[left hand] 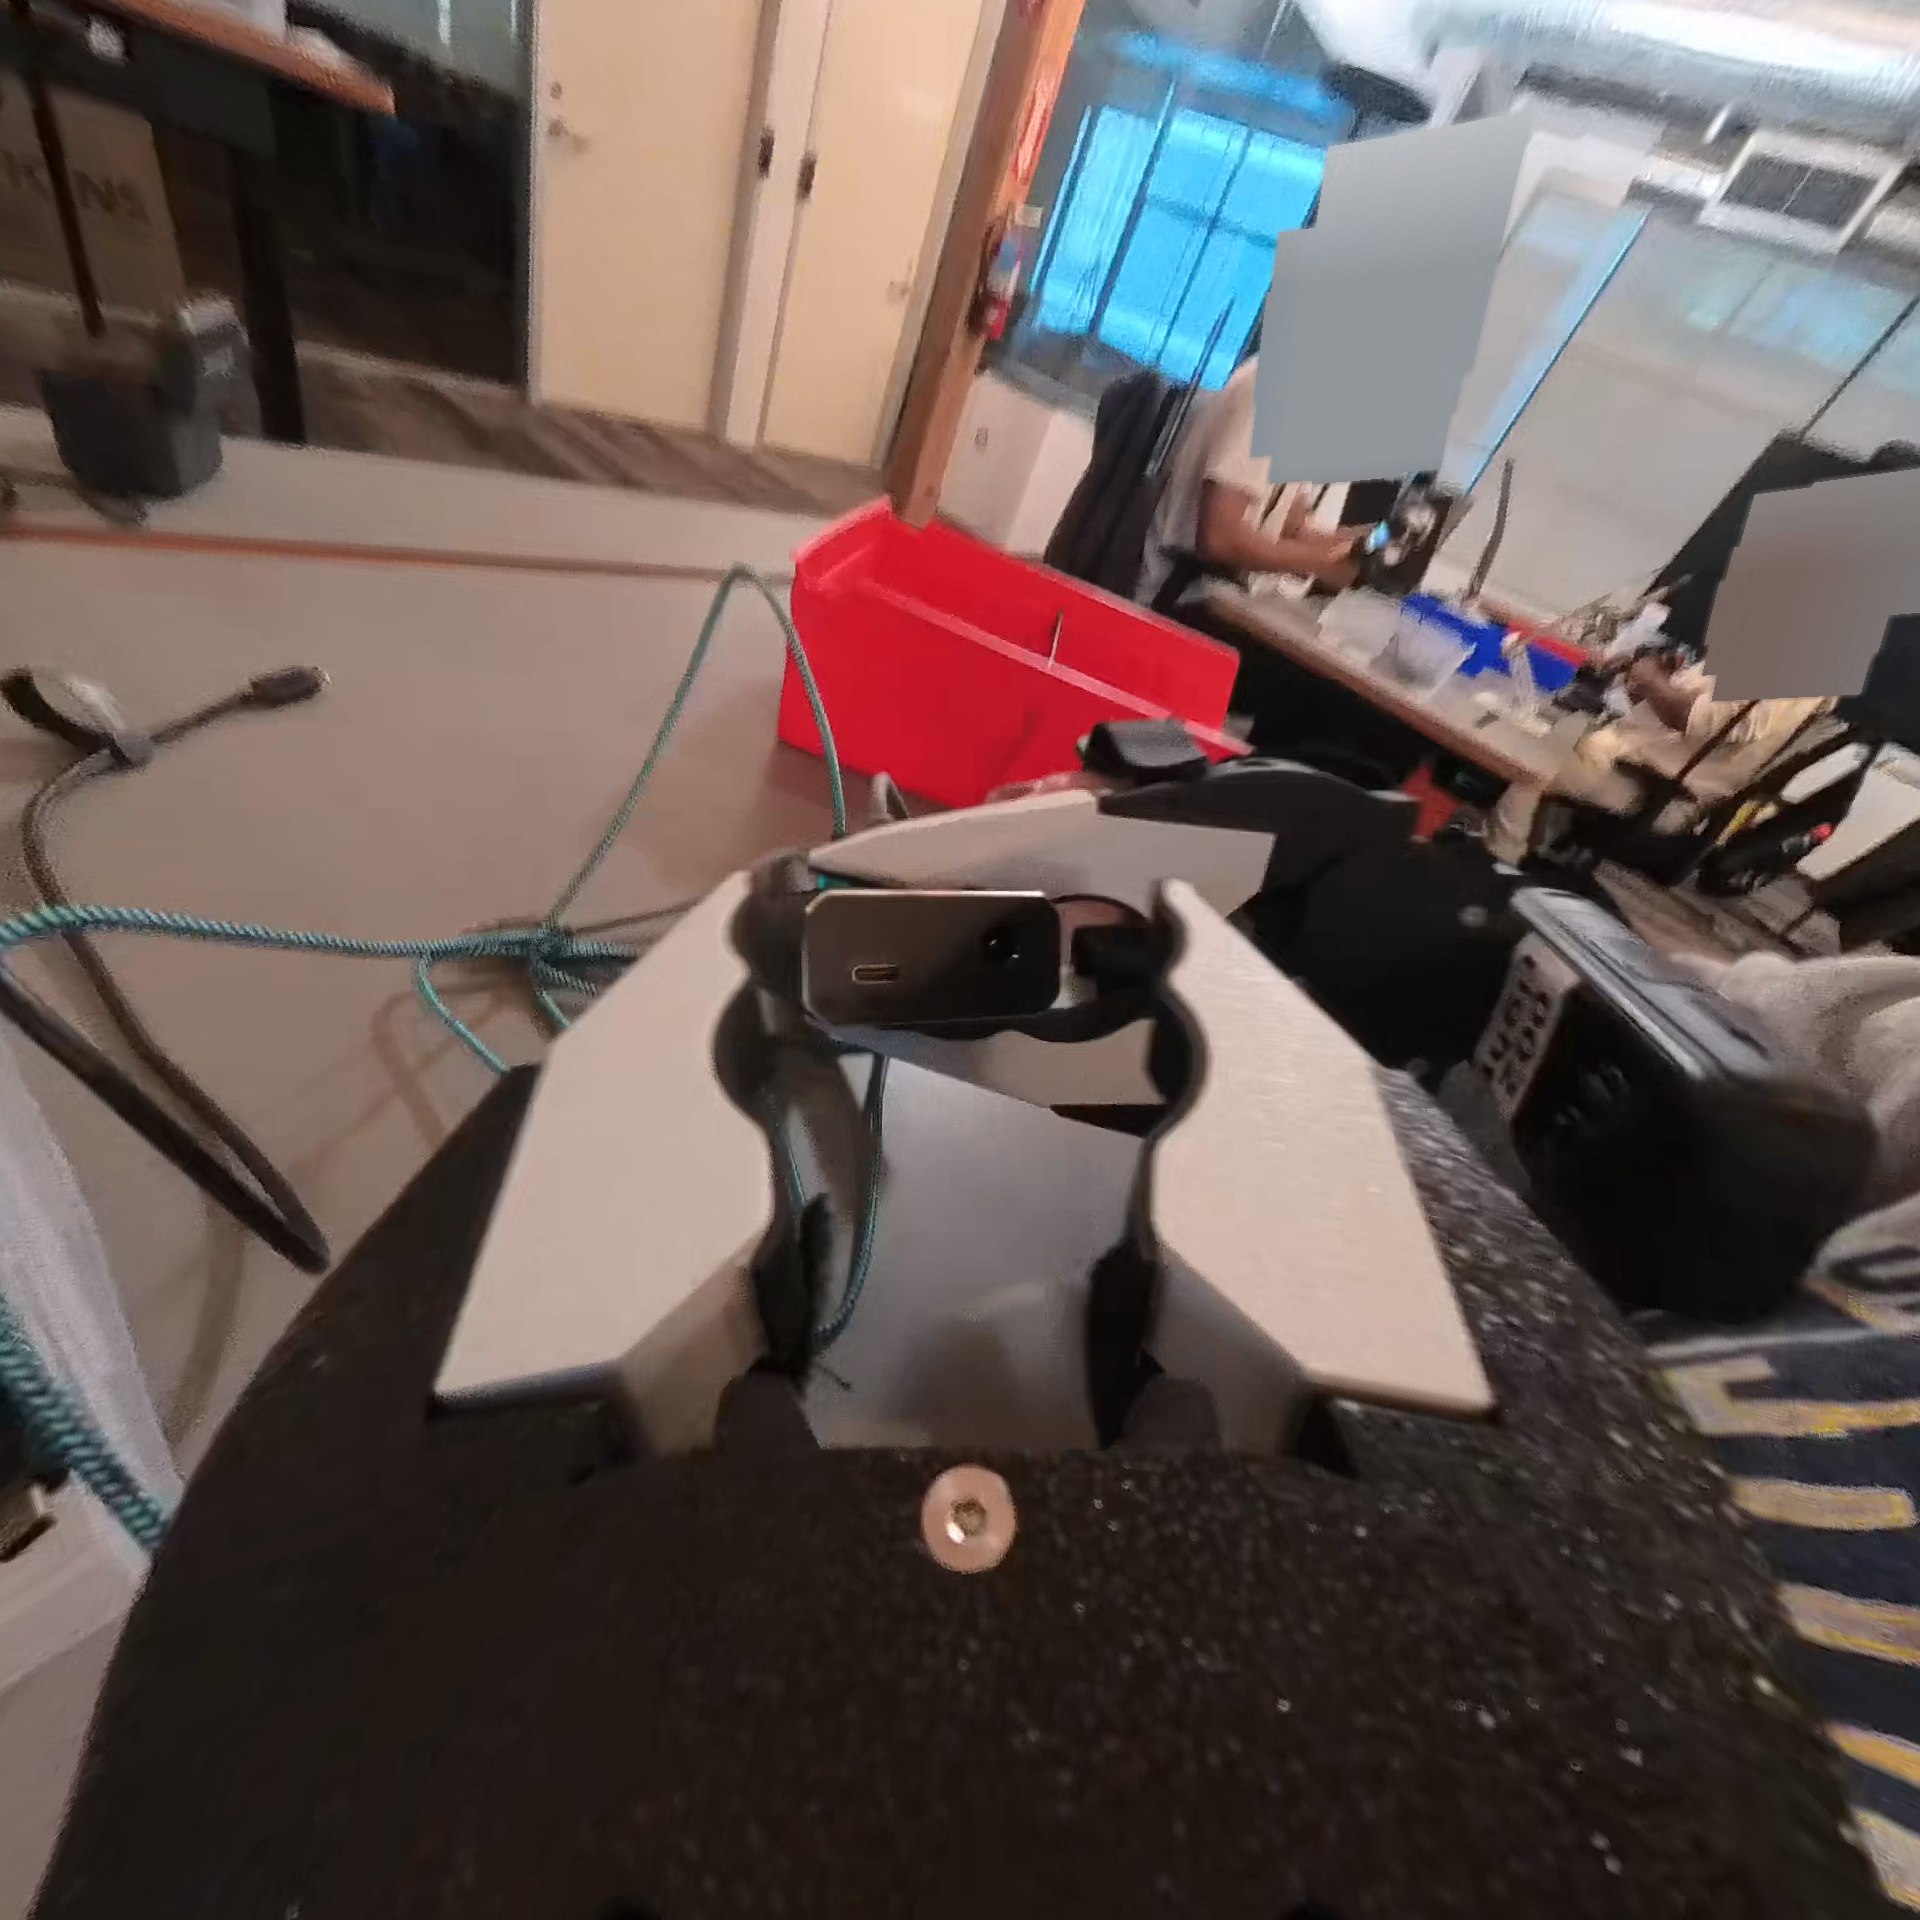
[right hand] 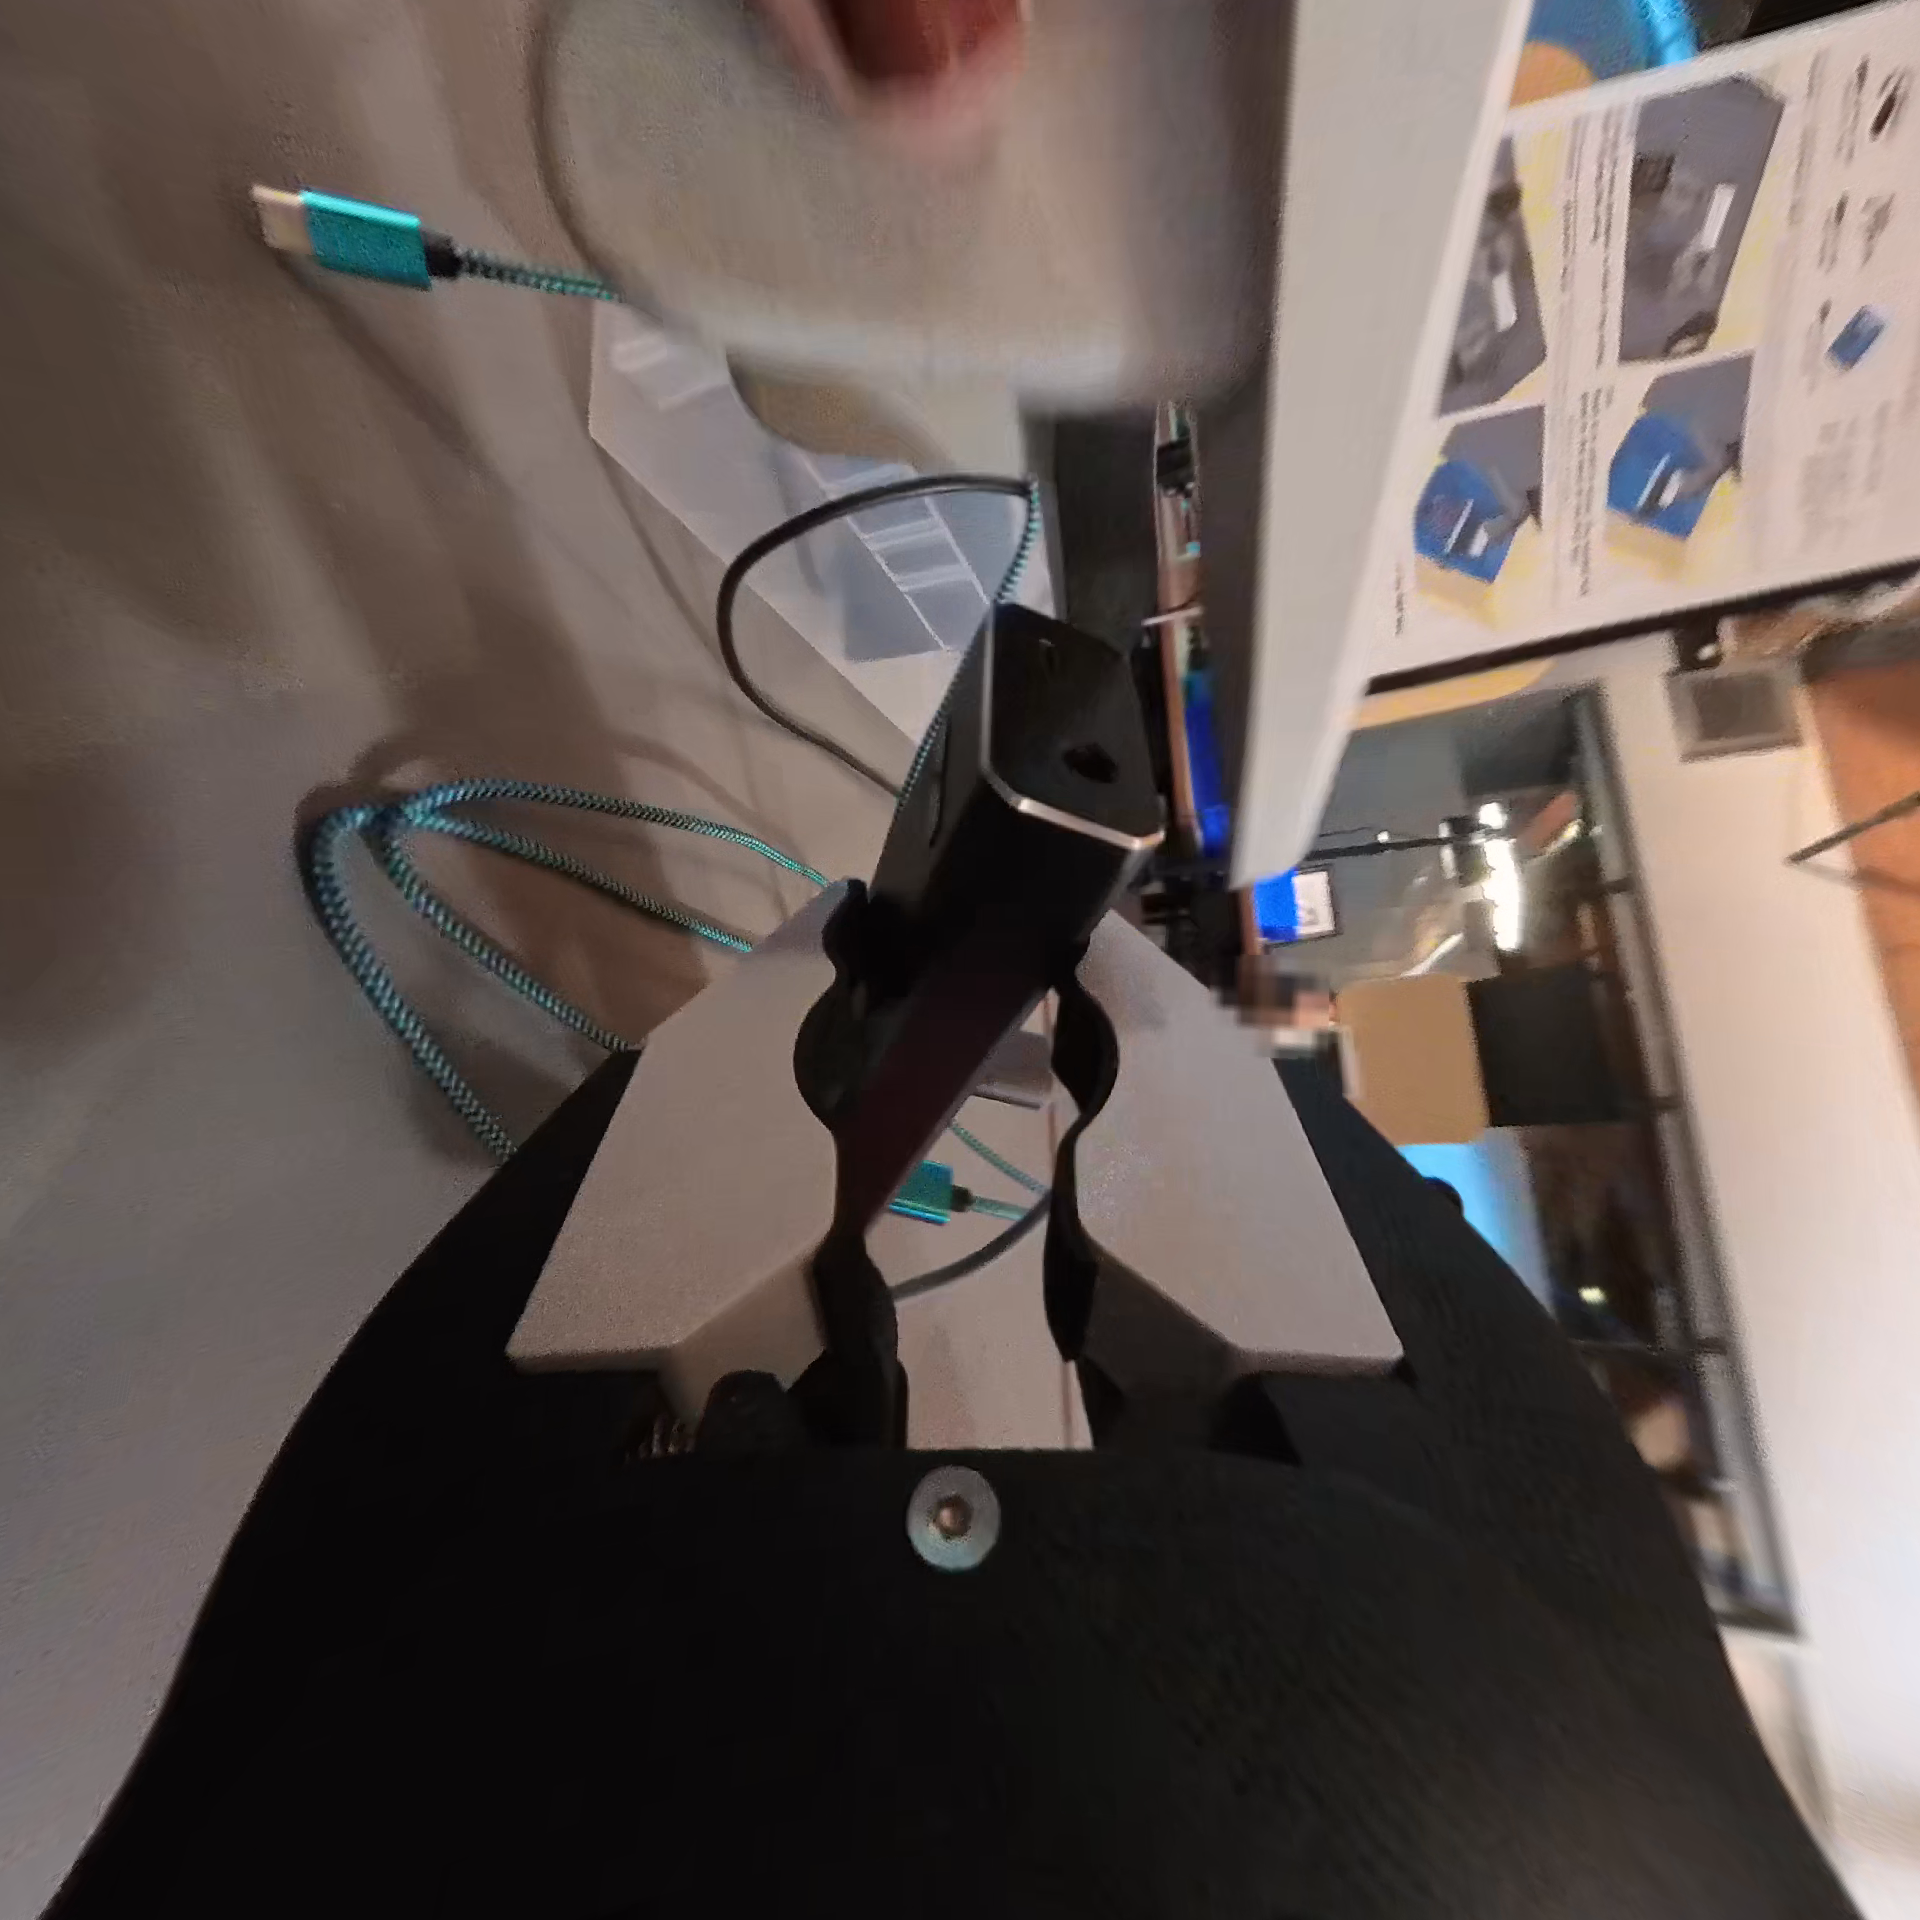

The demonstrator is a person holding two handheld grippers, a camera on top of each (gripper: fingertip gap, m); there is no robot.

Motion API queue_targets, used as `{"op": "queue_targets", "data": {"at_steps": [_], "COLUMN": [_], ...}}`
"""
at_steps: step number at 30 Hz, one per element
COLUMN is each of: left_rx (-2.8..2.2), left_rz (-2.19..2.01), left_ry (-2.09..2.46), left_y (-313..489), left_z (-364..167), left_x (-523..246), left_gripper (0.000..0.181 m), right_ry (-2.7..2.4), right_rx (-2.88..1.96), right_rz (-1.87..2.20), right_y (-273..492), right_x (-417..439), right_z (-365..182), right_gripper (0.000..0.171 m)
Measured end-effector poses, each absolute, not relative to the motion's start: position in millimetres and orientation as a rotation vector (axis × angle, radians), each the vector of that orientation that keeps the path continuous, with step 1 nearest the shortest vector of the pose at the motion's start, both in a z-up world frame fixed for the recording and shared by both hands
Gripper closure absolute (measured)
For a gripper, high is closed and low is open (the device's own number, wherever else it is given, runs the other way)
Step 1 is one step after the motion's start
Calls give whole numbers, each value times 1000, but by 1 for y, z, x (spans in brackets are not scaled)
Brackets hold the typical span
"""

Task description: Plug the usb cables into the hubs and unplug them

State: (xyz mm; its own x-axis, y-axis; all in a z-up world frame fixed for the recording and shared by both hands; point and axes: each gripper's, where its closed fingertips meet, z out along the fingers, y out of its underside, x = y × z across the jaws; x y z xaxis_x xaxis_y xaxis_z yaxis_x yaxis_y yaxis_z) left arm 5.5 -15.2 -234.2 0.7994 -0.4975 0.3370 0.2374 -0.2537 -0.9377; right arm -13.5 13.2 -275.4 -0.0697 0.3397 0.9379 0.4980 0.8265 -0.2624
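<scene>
Right claw [right hand: 951, 1023] tilted, clamped on hub [right hand: 1023, 790]; left claw [left hand: 956, 966] grips it too.

Each gripper, the left gripper [left hand: 961, 971] and the right gripper [right hand: 961, 1013], has a speckled matte-black body with one silver screw [left hand: 968, 1523] at its centre, and two pale grey angular fingers [left hand: 644, 1122] with wavy black-lined inner edges.

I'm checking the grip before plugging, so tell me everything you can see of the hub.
The hub is a slim dark grey bar, metal-looking, with a bright bevelled edge round its end face. That face shows an oval port and a round socket. The right gripper clamps it partway along, holding it off the table, tilted. In the left wrist view, the left gripper frames its end; contact there is unclear.
</scene>
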Motion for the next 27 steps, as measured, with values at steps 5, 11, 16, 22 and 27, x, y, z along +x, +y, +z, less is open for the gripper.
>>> {"op": "queue_targets", "data": {"at_steps": [5,11,16,22,27], "left_rx": [-1645,-1798,-1840,-1748,-1414], "left_rz": [-407,-184,-61,221,298], "left_ry": [205,269,324,297,380], "left_y": [-13,14,65,132,108], "left_z": [-216,-242,-251,-209,-133], "left_x": [-30,-34,-22,-31,-1], "left_gripper": [65,41,29,22,35], "right_ry": [-1512,-1352,-1338,-1272,-1231], "right_rx": [-785,-763,-643,-582,-576], "right_rz": [20,139,130,85,-24], "right_y": [47,86,84,83,94], "right_x": [6,23,16,23,45], "right_z": [-209,-67,44,154,221], "right_gripper": [140,140,140,140,139]}}
